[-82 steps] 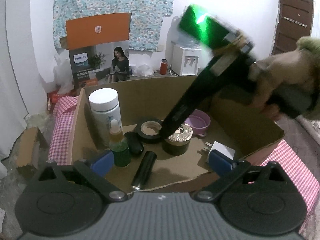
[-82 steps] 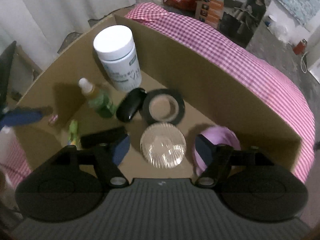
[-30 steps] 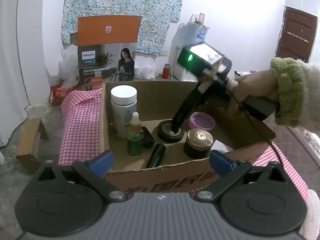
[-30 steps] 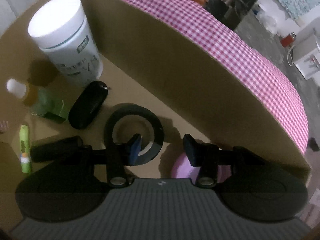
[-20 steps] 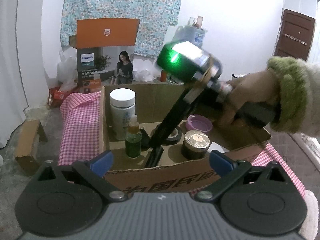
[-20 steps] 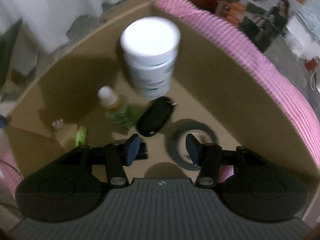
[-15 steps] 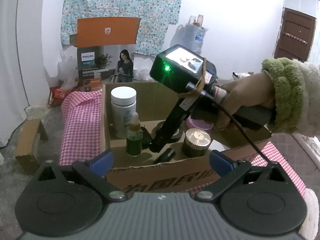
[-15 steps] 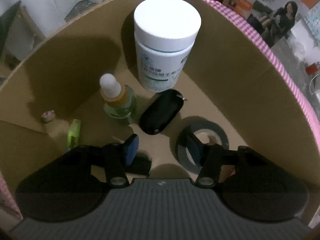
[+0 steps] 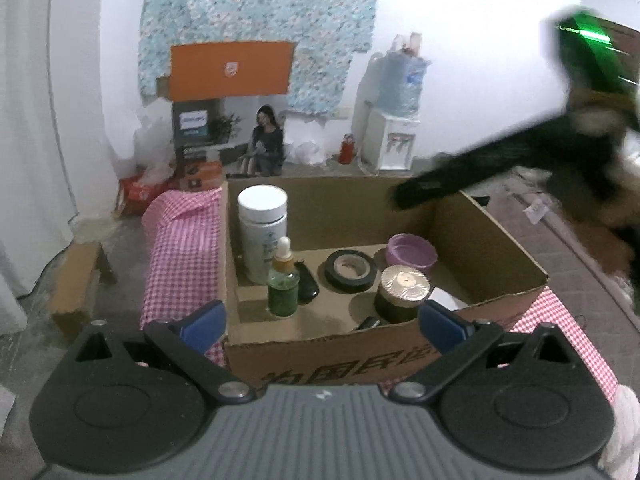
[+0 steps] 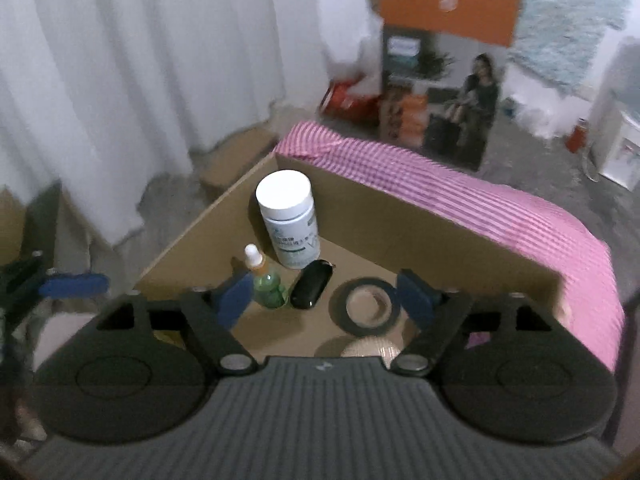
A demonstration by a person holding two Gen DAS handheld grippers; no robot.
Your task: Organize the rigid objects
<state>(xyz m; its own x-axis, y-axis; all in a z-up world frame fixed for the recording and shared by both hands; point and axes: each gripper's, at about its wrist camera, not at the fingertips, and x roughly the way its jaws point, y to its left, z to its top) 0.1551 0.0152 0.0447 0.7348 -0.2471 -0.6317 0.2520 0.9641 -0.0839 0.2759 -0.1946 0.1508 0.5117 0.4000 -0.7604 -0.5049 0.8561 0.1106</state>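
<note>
**Both hand-held grippers are released above the box**

You hold the left hand-held gripper (image 9: 320,322) in front of the near wall of the cardboard box (image 9: 500,236). Its blue fingers are spread wide and nothing is between them. Your right hand-held gripper (image 10: 326,298) is raised over the box; its jaws are also apart and empty. In the left view it shows as a dark blurred bar at the upper right.

The box stands on a pink checked cloth (image 9: 180,248). Inside it, the white bottle (image 9: 262,232) stands upright in the far left corner. The green dropper bottle (image 9: 283,280) stands just in front of it, and a black oval case (image 10: 311,290) lies beside the dropper bottle on its right. The black tape roll (image 9: 351,270) lies flat near the middle. The dark jar with the gold lid (image 9: 404,292) is near the tape, on the right, and the purple bowl (image 9: 411,254) sits behind the jar.
</note>
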